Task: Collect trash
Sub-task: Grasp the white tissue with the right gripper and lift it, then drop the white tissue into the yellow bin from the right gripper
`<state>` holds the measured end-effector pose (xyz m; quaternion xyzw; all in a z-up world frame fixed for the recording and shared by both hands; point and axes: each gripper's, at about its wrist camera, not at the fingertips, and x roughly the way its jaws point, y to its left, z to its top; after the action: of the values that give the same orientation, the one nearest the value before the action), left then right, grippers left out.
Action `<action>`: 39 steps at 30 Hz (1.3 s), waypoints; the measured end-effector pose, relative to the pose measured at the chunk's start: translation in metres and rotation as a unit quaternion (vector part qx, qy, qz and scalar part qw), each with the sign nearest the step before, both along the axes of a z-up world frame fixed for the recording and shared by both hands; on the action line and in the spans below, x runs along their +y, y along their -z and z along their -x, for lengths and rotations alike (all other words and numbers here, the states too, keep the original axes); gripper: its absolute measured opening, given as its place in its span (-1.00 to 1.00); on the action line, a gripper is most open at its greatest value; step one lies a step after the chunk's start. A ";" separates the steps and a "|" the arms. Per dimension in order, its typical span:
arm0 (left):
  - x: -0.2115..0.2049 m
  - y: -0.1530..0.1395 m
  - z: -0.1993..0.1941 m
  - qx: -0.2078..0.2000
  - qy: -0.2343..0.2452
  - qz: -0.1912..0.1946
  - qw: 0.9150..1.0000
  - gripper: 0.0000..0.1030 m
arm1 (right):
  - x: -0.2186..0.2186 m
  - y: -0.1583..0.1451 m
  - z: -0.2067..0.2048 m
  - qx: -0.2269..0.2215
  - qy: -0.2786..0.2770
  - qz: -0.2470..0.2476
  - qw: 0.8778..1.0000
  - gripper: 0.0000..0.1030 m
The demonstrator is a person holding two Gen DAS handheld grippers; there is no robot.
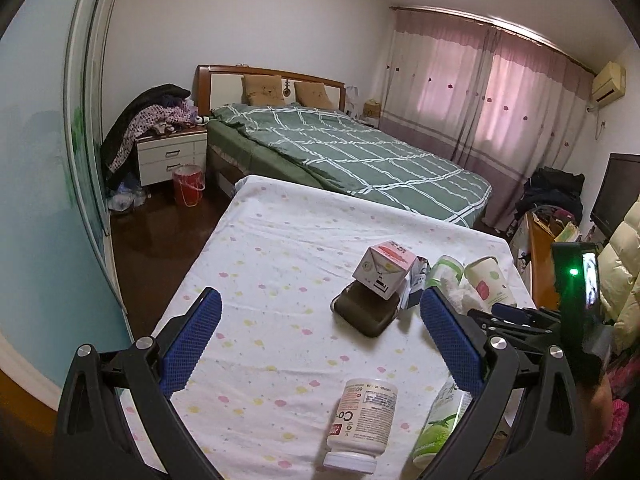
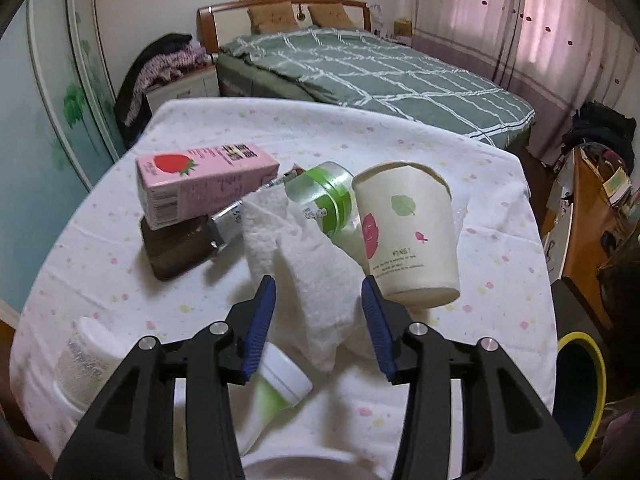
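A green checked bed (image 1: 352, 160), pink curtains (image 1: 492, 92) and a white nightstand (image 1: 172, 156) fill the room.

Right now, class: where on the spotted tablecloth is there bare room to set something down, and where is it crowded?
Free: the far half of the tablecloth toward the bed, and its left side beside the brown tray. Crowded: the right side, where strawberry carton, tissue, green-lidded jar and paper cup cluster; bottles lie at the near edge.

Before you on the table (image 2: 500, 240), the carton (image 2: 204, 180) rests on a flat box (image 2: 176, 248); right of it lie a tissue (image 2: 304, 260), bottle (image 2: 324, 196), and cup (image 2: 408, 236), possibly touching.
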<state>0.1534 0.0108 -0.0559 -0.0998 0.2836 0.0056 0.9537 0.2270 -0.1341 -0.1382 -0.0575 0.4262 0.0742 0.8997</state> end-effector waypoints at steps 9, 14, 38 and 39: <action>-0.002 0.009 -0.006 0.009 0.007 0.005 1.000 0.90 | -0.002 -0.008 0.009 -0.012 -0.009 -0.029 0.999 -0.90; -0.008 0.009 -0.006 0.009 0.015 0.001 1.000 0.90 | -0.007 -0.036 0.025 -0.044 -0.013 -0.061 0.997 -0.90; -0.072 -0.002 0.016 0.000 0.079 -0.028 0.997 0.90 | -0.185 -0.079 0.122 -0.143 0.188 -0.128 0.963 -0.90; -0.075 -0.002 0.016 0.001 0.082 -0.029 0.996 0.90 | -0.195 -0.075 0.126 -0.143 0.205 -0.126 0.960 -0.89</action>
<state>0.1373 -0.0646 -0.0541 -0.0484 0.2913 -0.0643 0.9532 0.1007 -0.3294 -0.0629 0.1347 0.2833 -0.0673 0.9471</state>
